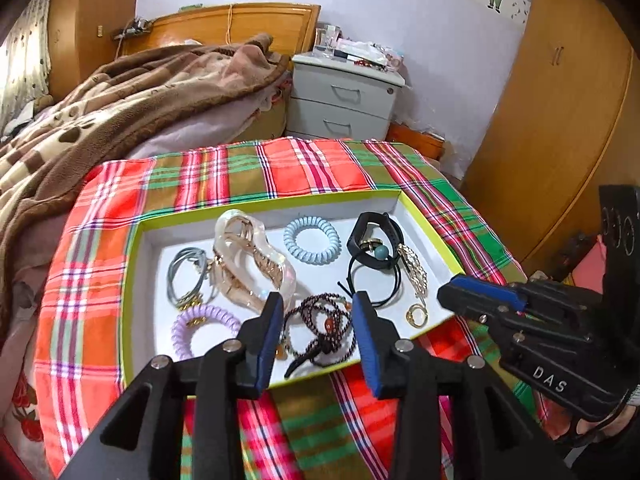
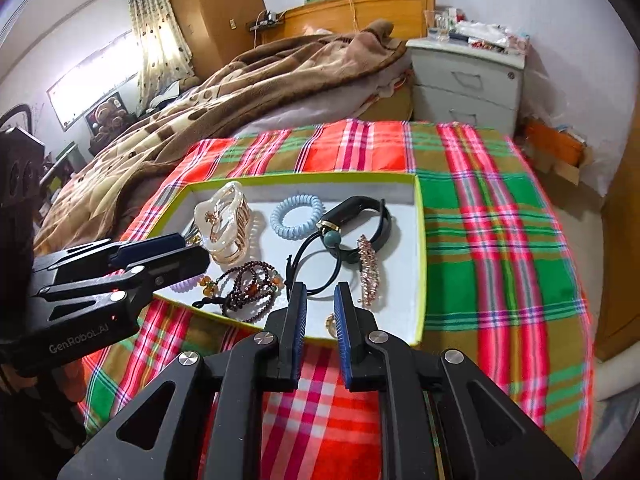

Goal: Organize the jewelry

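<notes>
A white tray with a yellow-green rim point(image 1: 136, 240) point(image 2: 418, 240) lies on the plaid cloth and holds the jewelry. In it are a clear hair claw point(image 1: 248, 256) point(image 2: 224, 224), a blue coil tie point(image 1: 312, 240) point(image 2: 296, 216), a purple coil tie point(image 1: 200, 328), grey ties point(image 1: 186, 276), a dark bead bracelet point(image 1: 320, 328) point(image 2: 248, 288), a black wristband point(image 1: 370, 244) point(image 2: 360, 216), a gold clip point(image 1: 416, 272) point(image 2: 368, 272) and a gold ring point(image 1: 416, 316). My left gripper point(image 1: 318, 304) is open above the bead bracelet. My right gripper point(image 2: 320, 292) is open and empty over the tray's near edge.
The plaid cloth point(image 1: 280, 168) point(image 2: 500, 220) covers a bed. A brown blanket point(image 1: 120, 104) lies at the back left. A grey nightstand point(image 1: 344, 96) point(image 2: 468, 84) stands at the back. A wooden wardrobe point(image 1: 560, 120) is on the right.
</notes>
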`<state>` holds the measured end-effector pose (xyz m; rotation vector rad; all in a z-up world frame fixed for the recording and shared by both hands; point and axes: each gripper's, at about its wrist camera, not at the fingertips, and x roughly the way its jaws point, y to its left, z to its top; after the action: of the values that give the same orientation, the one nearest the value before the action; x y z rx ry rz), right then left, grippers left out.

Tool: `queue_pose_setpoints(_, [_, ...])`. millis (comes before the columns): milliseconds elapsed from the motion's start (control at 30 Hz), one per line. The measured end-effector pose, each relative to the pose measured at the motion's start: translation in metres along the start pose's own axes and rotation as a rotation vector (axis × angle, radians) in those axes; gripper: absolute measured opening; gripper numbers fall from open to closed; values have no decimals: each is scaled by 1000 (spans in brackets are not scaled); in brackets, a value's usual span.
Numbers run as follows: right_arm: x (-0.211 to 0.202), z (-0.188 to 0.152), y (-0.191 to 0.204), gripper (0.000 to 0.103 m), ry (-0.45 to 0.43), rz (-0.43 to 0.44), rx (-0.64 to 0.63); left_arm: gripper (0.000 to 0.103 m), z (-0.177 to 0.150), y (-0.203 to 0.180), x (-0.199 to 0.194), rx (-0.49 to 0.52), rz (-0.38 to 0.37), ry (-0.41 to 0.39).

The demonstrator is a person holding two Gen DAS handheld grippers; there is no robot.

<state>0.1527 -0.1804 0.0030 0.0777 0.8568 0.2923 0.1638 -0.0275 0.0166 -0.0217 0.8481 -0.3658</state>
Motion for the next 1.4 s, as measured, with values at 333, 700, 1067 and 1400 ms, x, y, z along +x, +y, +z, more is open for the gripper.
queue_pose_setpoints(333, [-37, -15, 14, 45, -77, -65, -6, 43, -27, -8, -31, -27, 151, -39])
queue_pose_setpoints(700, [-47, -29, 23, 45, -96, -101, 9, 43, -47, -17, -47, -31, 267, -89])
queue_pose_setpoints(1067, [-49, -33, 24, 45, -99, -110, 23, 43, -51, -23, -41, -30, 288, -48])
queue_pose_setpoints(1400, [-49, -33, 24, 45, -96, -110, 30, 43, -56, -18, -42, -81, 267, -35])
